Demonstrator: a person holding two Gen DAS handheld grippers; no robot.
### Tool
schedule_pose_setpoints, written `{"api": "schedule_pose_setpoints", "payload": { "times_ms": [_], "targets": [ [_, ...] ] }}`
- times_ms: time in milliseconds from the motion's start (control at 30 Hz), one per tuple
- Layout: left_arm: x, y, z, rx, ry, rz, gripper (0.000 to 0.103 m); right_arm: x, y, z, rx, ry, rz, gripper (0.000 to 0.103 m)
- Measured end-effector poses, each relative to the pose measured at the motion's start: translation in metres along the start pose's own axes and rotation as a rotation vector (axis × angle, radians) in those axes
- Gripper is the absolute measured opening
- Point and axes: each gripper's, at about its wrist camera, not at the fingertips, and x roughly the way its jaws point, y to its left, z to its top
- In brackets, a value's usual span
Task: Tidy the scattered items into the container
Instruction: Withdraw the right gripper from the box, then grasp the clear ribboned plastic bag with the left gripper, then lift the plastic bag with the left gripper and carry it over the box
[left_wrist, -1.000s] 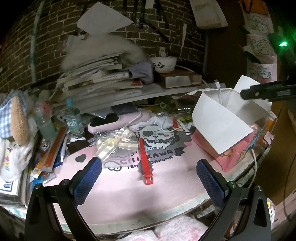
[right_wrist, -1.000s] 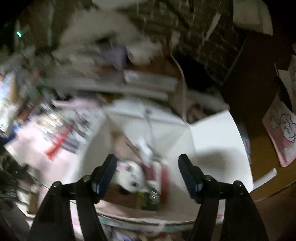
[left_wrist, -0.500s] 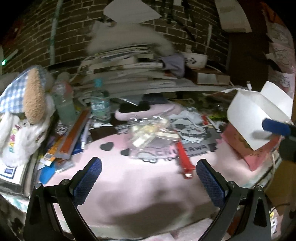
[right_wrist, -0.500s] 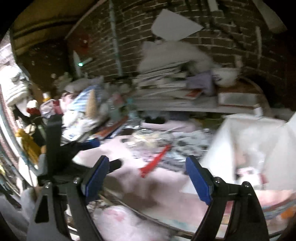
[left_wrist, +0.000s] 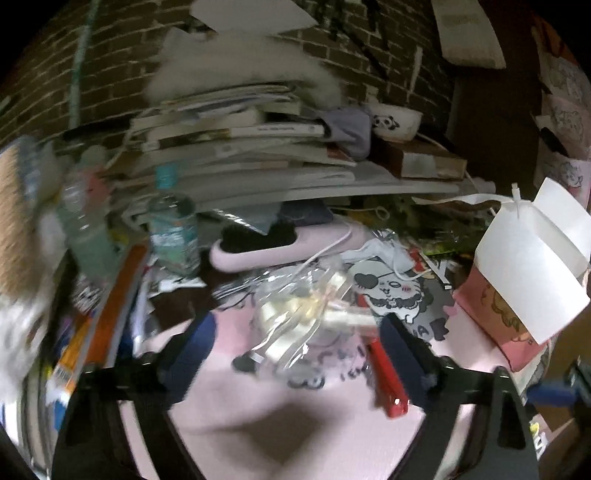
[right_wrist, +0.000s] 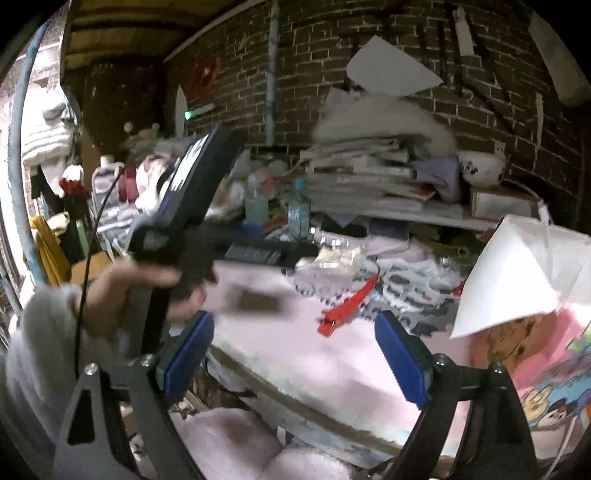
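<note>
Blurred at left: clear plastic bottle (left_wrist: 173, 229). Left gripper (left_wrist: 297, 345) fingers closing, unpinched, around crinkled clear cellophane packet (left_wrist: 306, 314) on pink tabletop (left_wrist: 258, 417). Red plastic clip (left_wrist: 386, 376) partly hidden. Right gripper (right_wrist: 293, 354) fingers opening, empty. Pink white-flapped box (left_wrist: 524, 280) cut off right.

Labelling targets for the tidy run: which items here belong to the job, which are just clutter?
Job:
clear cellophane packet
red clip
pink box with white flaps
left gripper, closing around the packet

Clutter:
book stack
panda bowl
water bottle
</note>
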Motion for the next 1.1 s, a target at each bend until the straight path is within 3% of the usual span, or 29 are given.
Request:
{"api": "schedule_pose_setpoints", "payload": {
  "times_ms": [100, 233, 700, 733, 767, 800, 933, 1100],
  "targets": [
    [0.016, -0.008, 0.009, 0.03, 0.026, 0.02, 0.08, 0.012, 0.0, -0.008, -0.002, 0.019, -0.007, 0.087],
    [0.027, -0.017, 0.015, 0.031, 0.048, -0.02, 0.08, 0.022, -0.007, -0.013, 0.023, 0.038, -0.003, 0.087],
    [0.058, -0.035, 0.015, 0.131, 0.108, 0.128, 0.08, 0.03, -0.032, -0.018, 0.128, 0.064, 0.043, 0.087],
    [0.06, -0.035, 0.014, 0.132, 0.118, 0.131, 0.077, 0.03, -0.033, -0.018, 0.133, 0.065, 0.046, 0.087],
    [0.061, -0.034, 0.014, 0.129, 0.128, 0.129, 0.063, 0.029, -0.033, -0.018, 0.138, 0.065, 0.048, 0.087],
    [0.062, -0.033, 0.013, 0.124, 0.132, 0.124, 0.056, 0.029, -0.034, -0.018, 0.144, 0.066, 0.05, 0.087],
    [0.058, -0.03, 0.011, 0.119, 0.132, 0.109, 0.051, 0.031, -0.039, -0.018, 0.169, 0.072, 0.06, 0.088],
    [0.052, -0.027, 0.011, 0.093, 0.127, 0.074, 0.035, 0.032, -0.042, -0.018, 0.187, 0.077, 0.061, 0.087]
  ]
}}
